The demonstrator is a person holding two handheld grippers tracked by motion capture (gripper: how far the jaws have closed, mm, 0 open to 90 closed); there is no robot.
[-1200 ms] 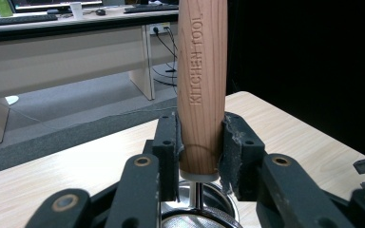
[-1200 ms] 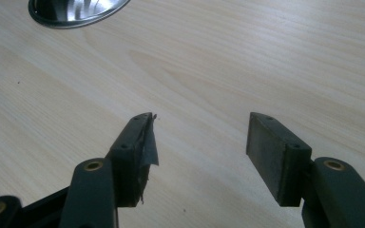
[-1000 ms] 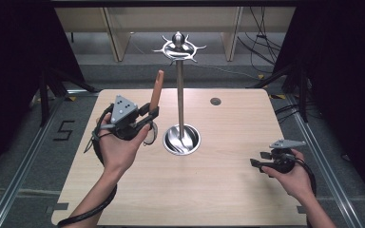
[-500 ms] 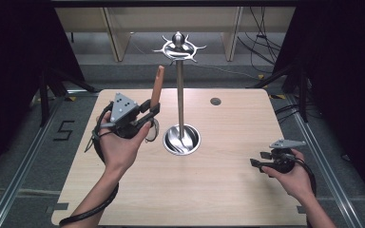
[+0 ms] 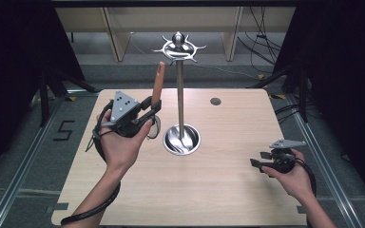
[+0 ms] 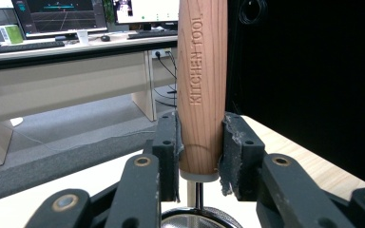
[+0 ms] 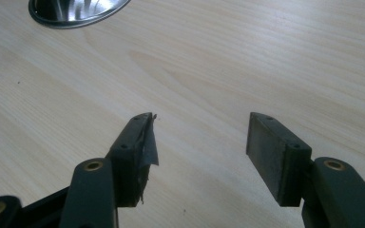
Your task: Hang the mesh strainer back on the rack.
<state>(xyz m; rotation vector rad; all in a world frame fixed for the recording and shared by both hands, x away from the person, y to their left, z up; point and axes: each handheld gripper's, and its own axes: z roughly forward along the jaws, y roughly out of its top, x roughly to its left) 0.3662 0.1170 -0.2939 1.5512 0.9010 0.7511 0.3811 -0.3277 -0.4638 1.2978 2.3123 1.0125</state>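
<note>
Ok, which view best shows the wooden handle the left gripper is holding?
The left gripper view: the wooden handle stands clamped between the jaws, its engraved KITCHEN TOOL legible. The high view shows it small, upright above the left gripper.

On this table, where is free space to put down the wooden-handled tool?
The light wooden table is bare along its near edge, between the left gripper and the open right gripper. The far right corner is also bare, beyond the small dark round spot. The middle is crowded: the tall steel stand's round base sits close beside the wooden-handled tool.
</note>
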